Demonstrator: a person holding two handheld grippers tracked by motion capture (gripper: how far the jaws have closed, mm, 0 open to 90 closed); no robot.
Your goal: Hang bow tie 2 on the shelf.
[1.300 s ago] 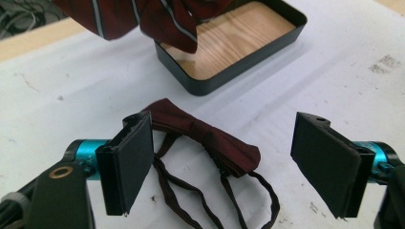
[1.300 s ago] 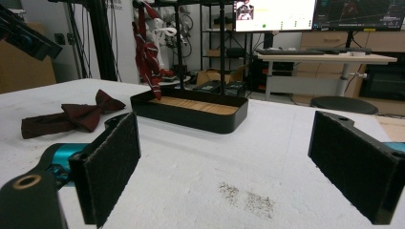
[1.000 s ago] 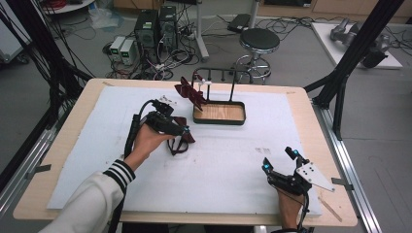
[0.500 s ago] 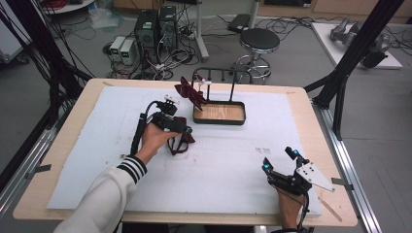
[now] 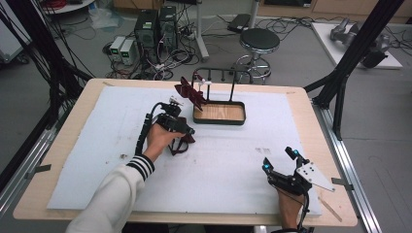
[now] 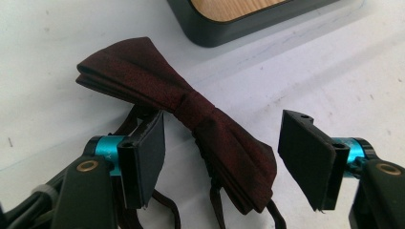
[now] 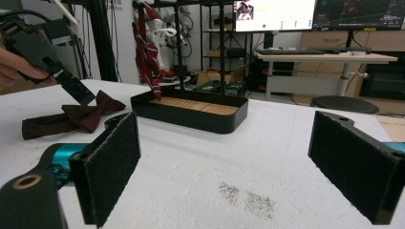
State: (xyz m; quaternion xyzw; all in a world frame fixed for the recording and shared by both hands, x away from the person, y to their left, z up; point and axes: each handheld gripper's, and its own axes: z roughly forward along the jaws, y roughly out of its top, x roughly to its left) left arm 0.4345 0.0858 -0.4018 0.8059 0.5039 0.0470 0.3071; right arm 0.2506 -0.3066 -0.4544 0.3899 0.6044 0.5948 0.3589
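Over the last second the left tongs (image 5: 188, 132) had come down and a little forward onto the dark maroon fabric bow tie (image 6: 191, 119) lying on the white padded worktop (image 5: 97, 145), and their jaws had just been closing. In the left gripper view the bow tie's knot lay between the two black pads (image 6: 148, 148), which stood partly open on either side without pressing on the cloth. That read as the last approach before a pinch: the pick-up was not yet made, and the bow tie rested flat on the worktop, just beside the near left corner of the black tray with the wooden floor (image 5: 219, 114). The right tongs (image 5: 281, 164) had kept their place near the front right of the worktop, jaws wide and with nothing between them.

By count, there were two bow ties: the one under the left tongs, and a second dark red bow tie (image 5: 190, 93) hanging from the black rail stand (image 5: 221, 73) that rose from the tray. There was one tray, one stand, two tongs and two hands, the left hand (image 5: 158, 138) in a white sleeve with a striped cuff.
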